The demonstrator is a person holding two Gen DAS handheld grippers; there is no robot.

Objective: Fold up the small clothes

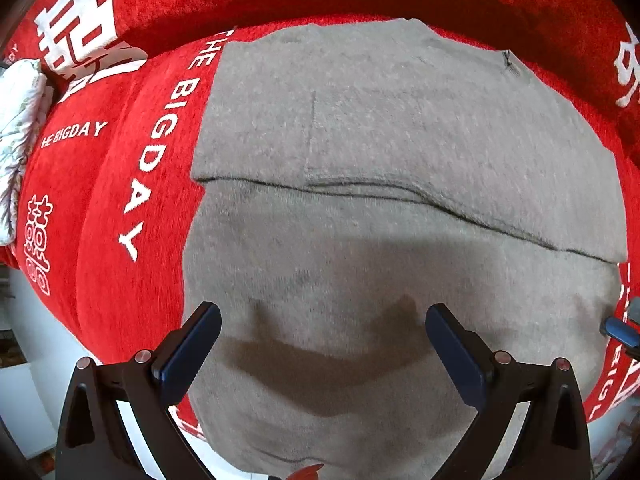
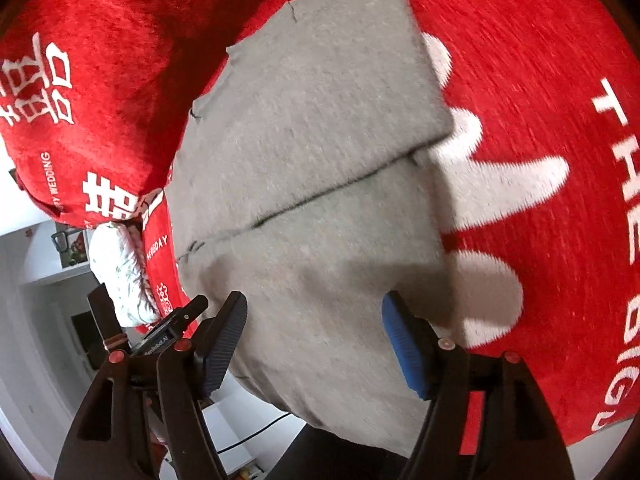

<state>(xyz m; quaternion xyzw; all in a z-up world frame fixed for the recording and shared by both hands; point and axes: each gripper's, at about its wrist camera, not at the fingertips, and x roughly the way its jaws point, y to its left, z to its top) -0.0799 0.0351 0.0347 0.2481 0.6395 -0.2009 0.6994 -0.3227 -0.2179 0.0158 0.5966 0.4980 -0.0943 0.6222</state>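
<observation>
grey garment [image 1: 400,128] lies folded, near edge cut off; left gripper [image 1: 322,350] and right gripper [image 2: 314,338] gape empty.

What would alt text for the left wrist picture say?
A grey folded garment lies flat on a red cover with white lettering. The open left gripper hangs over its near part, holding nothing.
</observation>
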